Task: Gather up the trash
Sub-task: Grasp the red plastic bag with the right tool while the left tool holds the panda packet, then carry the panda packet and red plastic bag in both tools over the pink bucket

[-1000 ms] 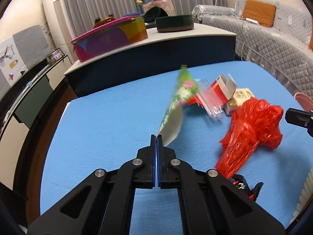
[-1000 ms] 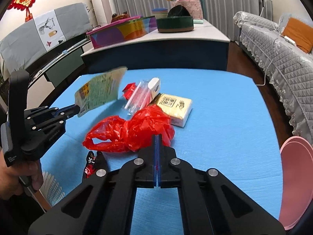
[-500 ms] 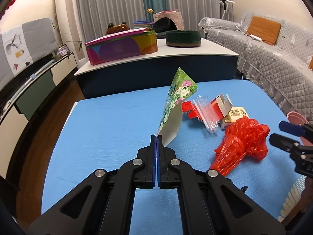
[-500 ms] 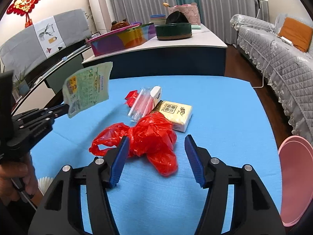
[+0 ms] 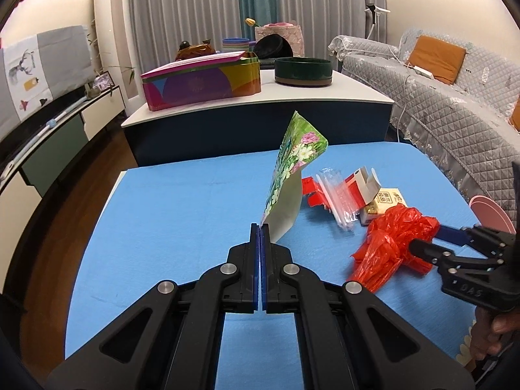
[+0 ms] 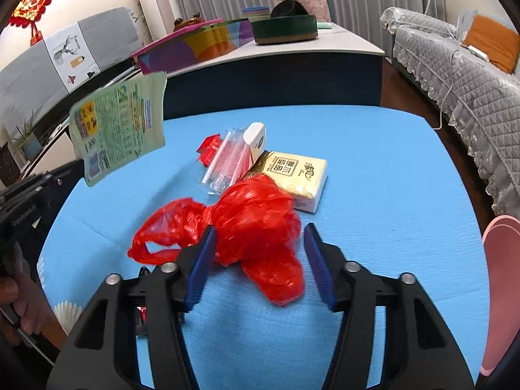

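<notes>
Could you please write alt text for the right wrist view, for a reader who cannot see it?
The open right gripper straddles a crumpled red plastic bag on a blue table. Behind the bag lie a yellow tissue pack and clear wrappers; at left, the left gripper holds up a green pouch.

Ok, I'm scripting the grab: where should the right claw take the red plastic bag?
Probably the bunched middle of the red plastic bag, from the near side. That crumpled lump stands highest and already sits between the open right claw jaws, whereas the flat handle loop offers little to pinch.
</notes>
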A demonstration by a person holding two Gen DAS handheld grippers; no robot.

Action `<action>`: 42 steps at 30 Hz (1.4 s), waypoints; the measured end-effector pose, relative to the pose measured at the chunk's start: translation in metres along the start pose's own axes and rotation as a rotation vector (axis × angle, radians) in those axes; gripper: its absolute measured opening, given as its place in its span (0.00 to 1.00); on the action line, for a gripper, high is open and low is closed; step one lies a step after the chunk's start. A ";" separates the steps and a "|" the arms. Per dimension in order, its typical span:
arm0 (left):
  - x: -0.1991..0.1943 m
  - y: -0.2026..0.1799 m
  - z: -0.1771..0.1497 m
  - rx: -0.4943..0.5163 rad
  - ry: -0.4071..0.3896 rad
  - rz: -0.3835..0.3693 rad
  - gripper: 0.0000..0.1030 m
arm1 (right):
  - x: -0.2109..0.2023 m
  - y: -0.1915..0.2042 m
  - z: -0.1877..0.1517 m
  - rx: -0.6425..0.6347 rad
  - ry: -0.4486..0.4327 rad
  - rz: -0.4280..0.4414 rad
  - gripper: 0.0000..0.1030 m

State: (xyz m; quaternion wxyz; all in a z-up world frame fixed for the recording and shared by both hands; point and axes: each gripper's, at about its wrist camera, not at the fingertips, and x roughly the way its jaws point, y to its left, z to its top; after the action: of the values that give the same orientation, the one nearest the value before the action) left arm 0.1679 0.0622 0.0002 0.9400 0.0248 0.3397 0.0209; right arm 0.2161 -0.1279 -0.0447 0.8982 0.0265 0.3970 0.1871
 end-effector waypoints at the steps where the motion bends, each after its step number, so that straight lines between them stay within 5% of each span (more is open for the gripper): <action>1: 0.000 0.000 0.001 -0.001 -0.002 -0.001 0.00 | 0.002 0.000 0.000 -0.002 0.003 0.000 0.40; 9: -0.002 -0.006 0.006 -0.005 -0.019 -0.009 0.00 | -0.006 0.004 0.003 -0.024 -0.015 0.006 0.11; 42: -0.018 -0.062 0.025 0.020 -0.085 -0.114 0.00 | -0.102 -0.056 0.009 0.105 -0.242 -0.159 0.11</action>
State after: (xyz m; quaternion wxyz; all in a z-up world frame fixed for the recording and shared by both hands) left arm 0.1720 -0.0018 0.0271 0.9528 0.0155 0.3008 -0.0371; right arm 0.1772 -0.2152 0.0225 0.9488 0.0642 0.2958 0.0901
